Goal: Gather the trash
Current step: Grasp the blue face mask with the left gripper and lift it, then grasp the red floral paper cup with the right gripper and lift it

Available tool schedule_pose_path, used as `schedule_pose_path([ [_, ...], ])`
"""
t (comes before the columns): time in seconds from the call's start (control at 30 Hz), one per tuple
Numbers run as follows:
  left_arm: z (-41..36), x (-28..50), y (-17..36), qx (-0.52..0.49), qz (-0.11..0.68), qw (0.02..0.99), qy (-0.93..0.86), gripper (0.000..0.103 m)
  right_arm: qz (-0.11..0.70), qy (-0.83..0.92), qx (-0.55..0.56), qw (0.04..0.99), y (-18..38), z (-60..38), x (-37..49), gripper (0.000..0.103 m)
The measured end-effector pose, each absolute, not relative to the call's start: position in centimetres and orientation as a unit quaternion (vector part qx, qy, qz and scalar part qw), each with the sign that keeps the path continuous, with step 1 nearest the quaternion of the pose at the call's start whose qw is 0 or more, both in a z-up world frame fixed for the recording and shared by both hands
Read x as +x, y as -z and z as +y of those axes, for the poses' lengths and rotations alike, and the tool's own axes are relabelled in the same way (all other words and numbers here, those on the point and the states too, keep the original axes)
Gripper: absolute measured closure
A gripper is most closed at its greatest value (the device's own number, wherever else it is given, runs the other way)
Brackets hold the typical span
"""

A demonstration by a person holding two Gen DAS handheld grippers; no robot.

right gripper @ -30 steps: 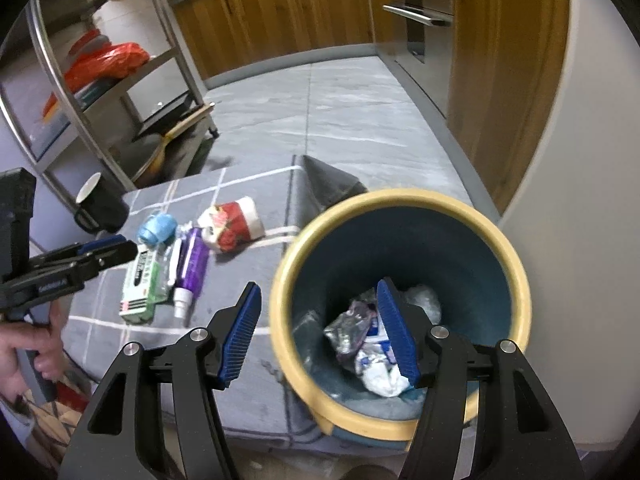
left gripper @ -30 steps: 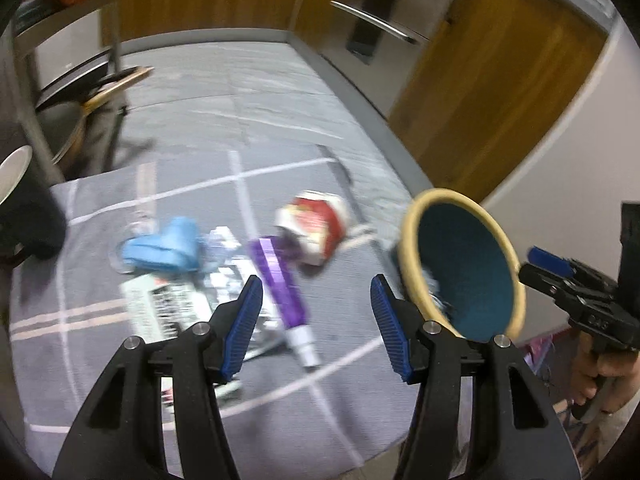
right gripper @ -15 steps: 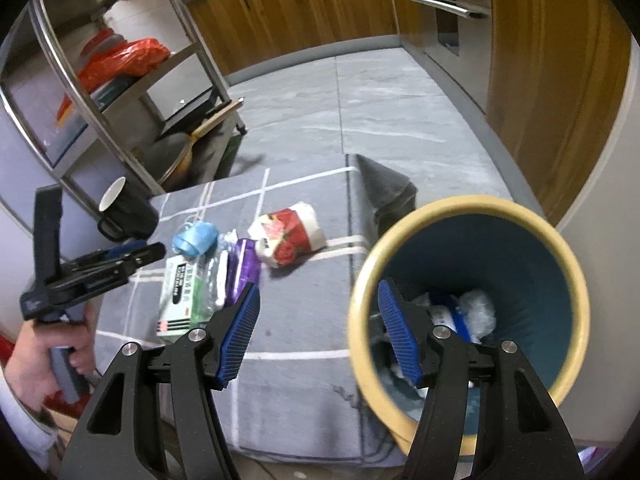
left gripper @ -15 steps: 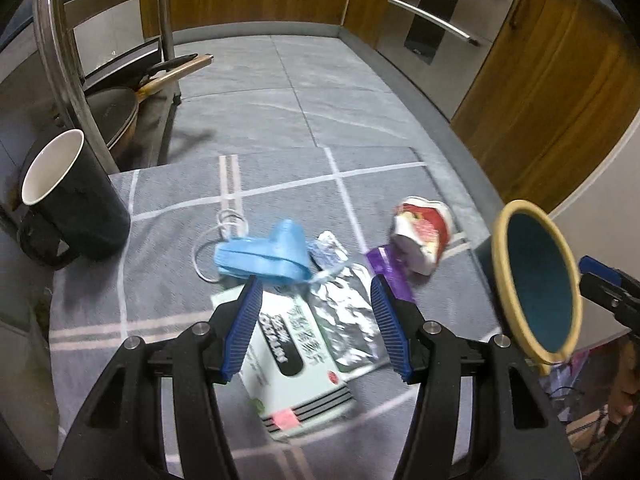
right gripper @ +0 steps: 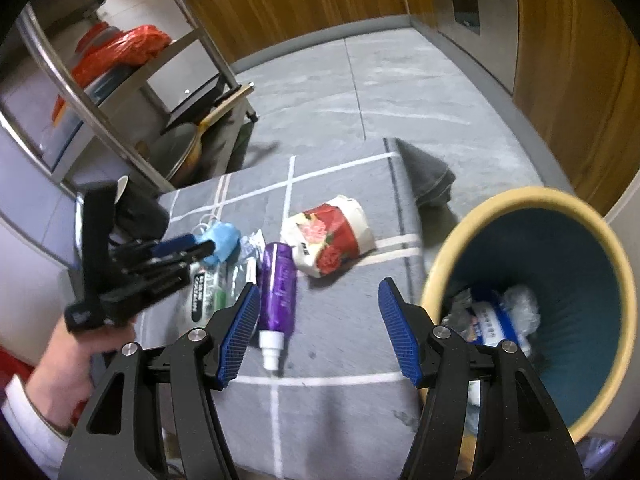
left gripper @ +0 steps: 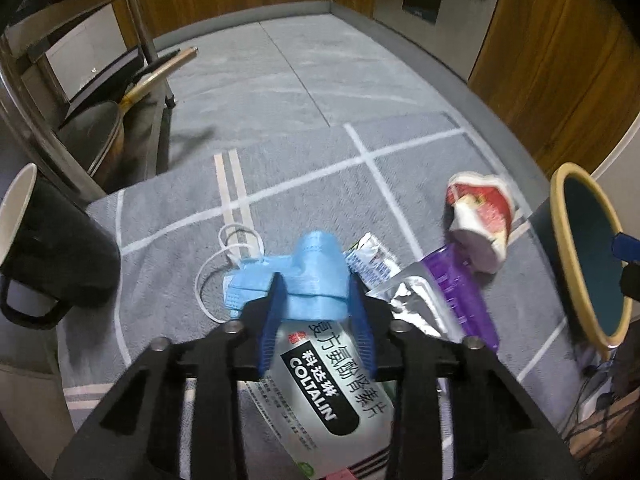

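Two pads of our left gripper point(left gripper: 318, 312) pinch the blue face mask point(left gripper: 298, 280) atop the Coltalin packet point(left gripper: 340, 396) (lift straight, loops trailing); right gripper point(right gripper: 316, 334) gapes beside the bin point(right gripper: 600, 216).

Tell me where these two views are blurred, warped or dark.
Left wrist view: fisheye bends the floor and cabinets, corners go black; the cup and bin at right are smeared, while the mask between the left tool fingers is sharp. Right wrist view: same warp; the left tool and hand are blurred, bin rim soft.
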State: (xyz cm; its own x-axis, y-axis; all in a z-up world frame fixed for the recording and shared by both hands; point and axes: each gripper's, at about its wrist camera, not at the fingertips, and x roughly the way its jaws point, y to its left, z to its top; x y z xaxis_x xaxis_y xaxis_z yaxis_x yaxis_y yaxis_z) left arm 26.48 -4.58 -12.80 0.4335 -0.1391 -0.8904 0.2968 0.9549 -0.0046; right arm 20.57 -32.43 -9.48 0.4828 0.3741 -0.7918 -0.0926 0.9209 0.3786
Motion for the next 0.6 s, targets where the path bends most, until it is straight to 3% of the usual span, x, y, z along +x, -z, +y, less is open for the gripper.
schedule_pose_path([
  [0.17,-3.1,26.5,12.6,0.045,0.504,0.854,0.123,0.096,0.512,-0.134,0.189,0.827,11.3,-31.5,22.5,0.04],
  [0.33,-1.2,26.6,10.7,-0.011,0.472,0.875,0.112,0.098,0.524,-0.12,0.232,0.811,12.9,-31.0,24.5,0.04],
  [0.6,0.1,26.6,7.5,-0.071,0.435,0.89,0.113,0.098,0.535,-0.067,0.185,0.821,14.0,-30.0,27.1,0.026],
])
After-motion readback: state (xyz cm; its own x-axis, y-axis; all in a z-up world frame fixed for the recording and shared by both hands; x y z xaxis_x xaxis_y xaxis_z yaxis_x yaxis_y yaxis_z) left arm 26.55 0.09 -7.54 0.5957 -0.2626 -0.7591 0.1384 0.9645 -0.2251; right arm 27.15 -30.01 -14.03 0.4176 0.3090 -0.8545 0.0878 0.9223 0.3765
